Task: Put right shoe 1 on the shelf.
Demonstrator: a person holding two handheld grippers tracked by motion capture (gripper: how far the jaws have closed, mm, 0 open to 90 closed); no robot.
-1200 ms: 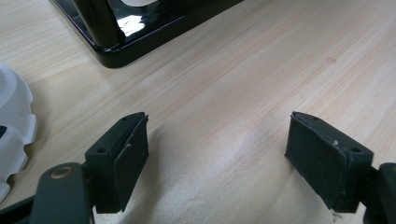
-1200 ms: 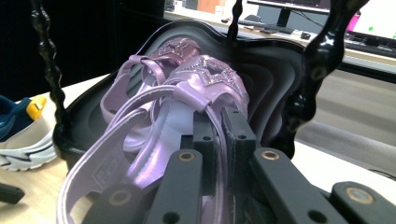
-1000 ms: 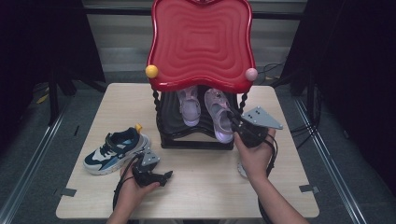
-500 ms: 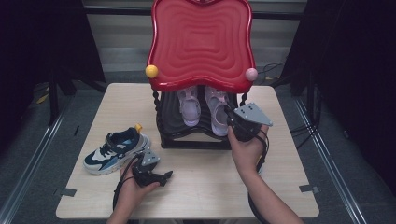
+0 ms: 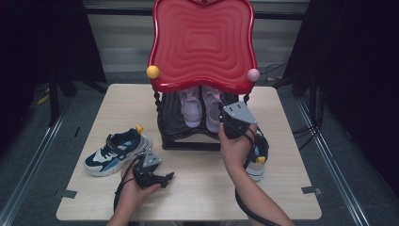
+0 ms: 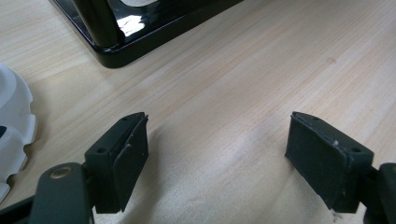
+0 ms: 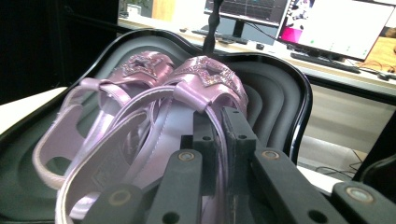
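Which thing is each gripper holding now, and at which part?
The right gripper pinches the side strap of the right-hand lilac star sandal on the black shelf. The left gripper holds nothing.

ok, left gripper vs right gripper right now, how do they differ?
The left gripper has its jaws wide open with nothing between them; the right gripper is shut on the strap of a lilac sandal. The left one sits low over the bare table beside the blue sneaker; the right one reaches into the black rack. Both are hand-held, with black jaws.
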